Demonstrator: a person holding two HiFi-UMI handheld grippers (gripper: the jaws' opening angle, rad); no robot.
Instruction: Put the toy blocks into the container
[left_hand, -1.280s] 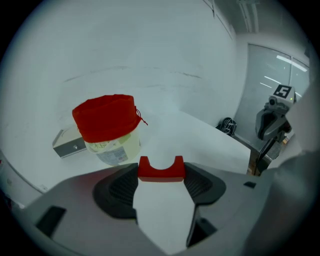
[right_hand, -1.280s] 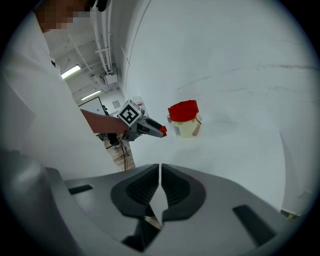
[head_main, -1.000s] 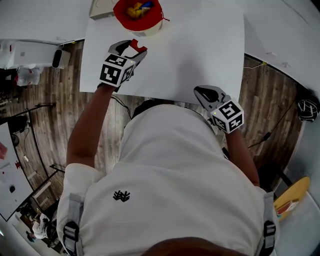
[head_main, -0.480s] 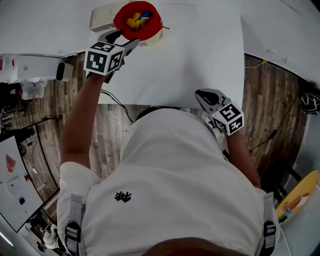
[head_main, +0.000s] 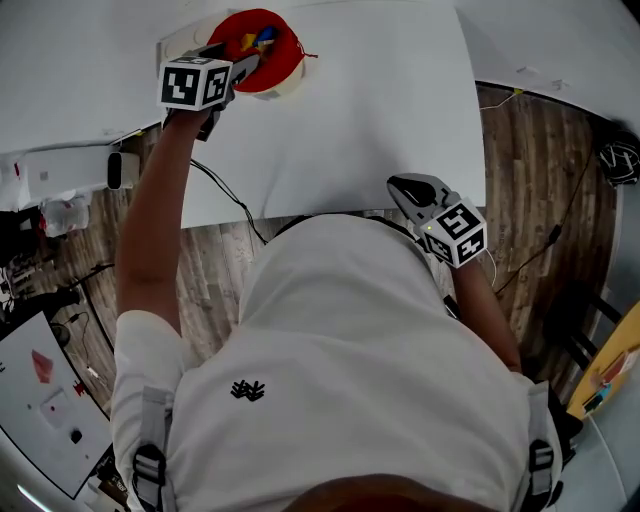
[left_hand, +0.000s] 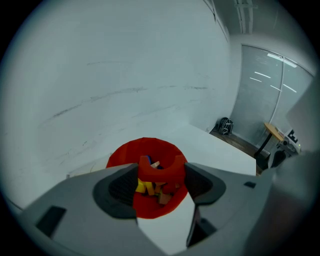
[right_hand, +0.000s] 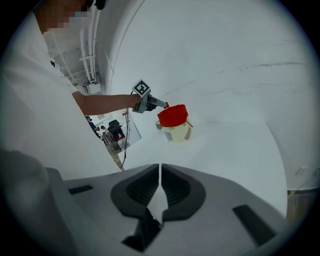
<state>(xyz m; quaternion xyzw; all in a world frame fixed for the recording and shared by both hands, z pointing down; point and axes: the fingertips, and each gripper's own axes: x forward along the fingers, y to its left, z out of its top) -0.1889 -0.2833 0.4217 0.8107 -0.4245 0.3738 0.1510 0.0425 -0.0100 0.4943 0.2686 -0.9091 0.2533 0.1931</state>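
A red arch-shaped toy block (left_hand: 161, 169) sits clamped between the jaws of my left gripper (left_hand: 161, 181). Straight beyond it is the red container (left_hand: 125, 155), with several coloured blocks (left_hand: 149, 189) lying inside. In the head view my left gripper (head_main: 243, 64) reaches over the near left rim of the container (head_main: 270, 55) at the far end of the white table (head_main: 380, 120). My right gripper (head_main: 401, 186) hangs at the table's near edge, shut with nothing in it (right_hand: 160, 187). From there the container (right_hand: 173, 116) and the left gripper (right_hand: 158, 104) show far off.
A flat white box (head_main: 172, 47) lies just left of the container. The table's left edge drops to wooden floor (head_main: 215, 260) with a black cable. A white device (head_main: 60, 168) stands on the floor at the left.
My left gripper has carried the red block away from me and leftward, from the table's middle up to the container's rim. The right gripper has stayed put.
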